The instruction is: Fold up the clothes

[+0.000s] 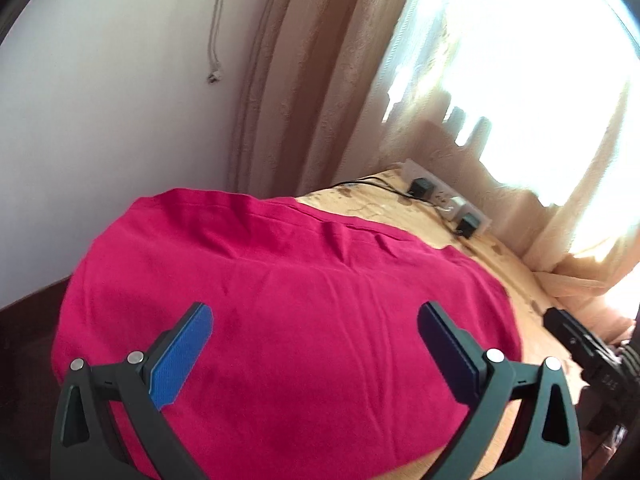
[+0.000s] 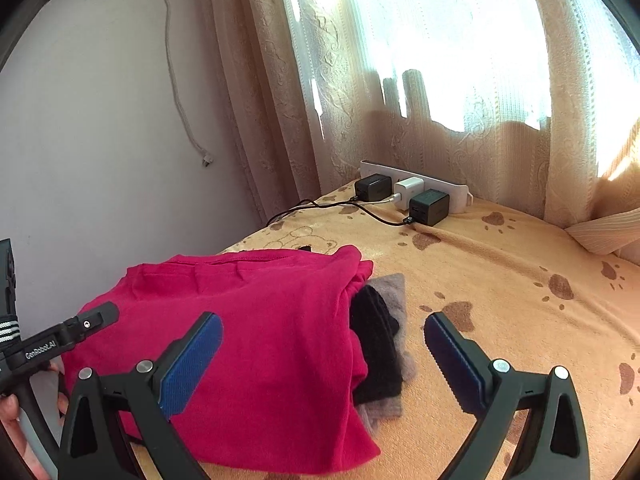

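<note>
Both the left hand-held gripper [image 1: 315, 316] and the right hand-held gripper [image 2: 323, 326] are gaping wide, holding nothing. The red shirt [image 2: 256, 340] is lying on the paw-print blanket [image 2: 500, 280], half hiding dark clothes [image 2: 376, 356] at 3 o'clock. "GenRobot.AI" is showing at 9 o'clock. A power strip [image 2: 416, 188] is sitting at 12 o'clock.

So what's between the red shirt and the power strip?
Mostly bare blanket, crossed by a black cable near the power strip; the right wrist view shows it beyond the red shirt.

shirt [image 2: 256, 340] on blanket [image 2: 500, 280] | power strip [image 2: 416, 188] behind | curtain [image 2: 440, 140] beyond
</note>
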`<state>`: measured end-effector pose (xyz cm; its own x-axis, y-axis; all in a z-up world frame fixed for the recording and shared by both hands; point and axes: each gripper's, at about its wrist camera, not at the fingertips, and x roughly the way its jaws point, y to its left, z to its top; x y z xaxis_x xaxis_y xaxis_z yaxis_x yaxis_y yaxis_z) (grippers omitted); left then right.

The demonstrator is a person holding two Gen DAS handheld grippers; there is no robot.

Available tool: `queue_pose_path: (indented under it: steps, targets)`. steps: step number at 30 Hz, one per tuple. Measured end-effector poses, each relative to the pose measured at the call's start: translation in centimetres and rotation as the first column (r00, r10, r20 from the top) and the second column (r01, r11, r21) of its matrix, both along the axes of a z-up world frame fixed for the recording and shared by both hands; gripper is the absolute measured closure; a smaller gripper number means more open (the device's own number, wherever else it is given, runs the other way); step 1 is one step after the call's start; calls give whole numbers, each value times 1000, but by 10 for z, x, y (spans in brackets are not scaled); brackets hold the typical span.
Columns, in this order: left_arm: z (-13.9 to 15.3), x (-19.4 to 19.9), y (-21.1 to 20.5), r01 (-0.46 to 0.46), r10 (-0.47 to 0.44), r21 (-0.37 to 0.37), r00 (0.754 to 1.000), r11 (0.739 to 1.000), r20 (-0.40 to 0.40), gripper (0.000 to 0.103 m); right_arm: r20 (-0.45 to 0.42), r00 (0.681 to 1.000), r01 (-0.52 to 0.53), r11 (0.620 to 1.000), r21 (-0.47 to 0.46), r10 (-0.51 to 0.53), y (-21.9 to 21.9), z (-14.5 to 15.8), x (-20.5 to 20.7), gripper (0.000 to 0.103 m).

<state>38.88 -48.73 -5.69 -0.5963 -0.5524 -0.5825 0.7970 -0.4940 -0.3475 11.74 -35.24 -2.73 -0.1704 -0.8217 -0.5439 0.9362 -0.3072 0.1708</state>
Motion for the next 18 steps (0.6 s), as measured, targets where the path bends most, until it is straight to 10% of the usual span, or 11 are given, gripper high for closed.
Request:
queue_pose_path:
  steps: [7, 12, 18]
  targets:
    - [-17, 23, 28, 39, -37, 110, 999, 993, -22, 0, -97, 994, -59, 998, -16, 57, 46, 6, 39, 0]
    - [-2, 48, 69, -147, 160, -91, 976, 985, 150, 0, -122, 985, -122, 993, -2, 121, 69, 0, 67, 0]
    - [-4, 71, 95, -273, 282, -78, 948, 959, 145, 0, -183, 969, -167, 986, -1, 164, 96, 0, 97, 0]
